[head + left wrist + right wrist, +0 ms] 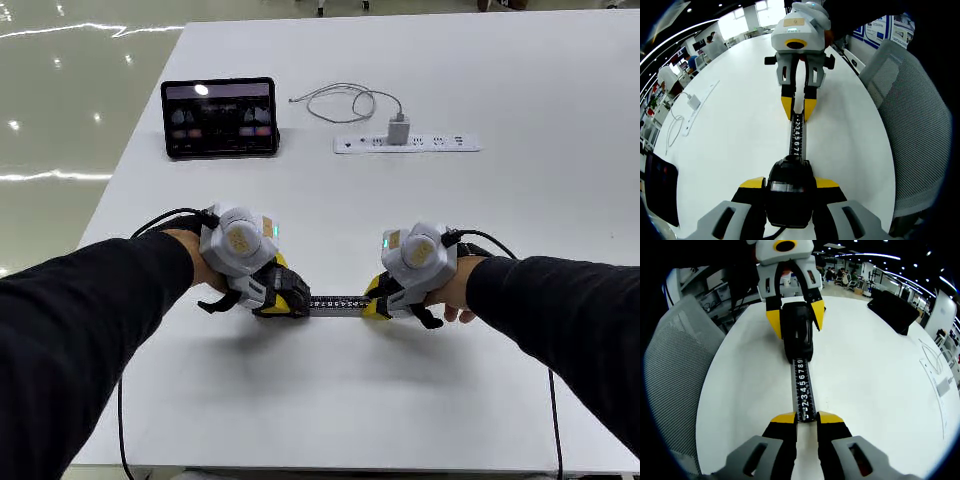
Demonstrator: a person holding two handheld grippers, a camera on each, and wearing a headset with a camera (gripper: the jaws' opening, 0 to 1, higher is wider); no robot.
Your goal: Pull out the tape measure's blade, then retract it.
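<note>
I held the tape measure (790,192) by its case, clamped between the jaws of the left gripper (283,300), low centre of the head view on the table (330,400). The right gripper (807,418) pinched the tip of the blade (802,385), with a short length drawn out.

I judged the pull barely begun. The sound method was to draw the right gripper straight along the blade's line, keeping the blade flat and the case steady.

The right gripper view gave legible numerals up to 9, which were too small to read in the head view. The head view gave the tablet (220,117) and power strip (407,144) towards the top.
</note>
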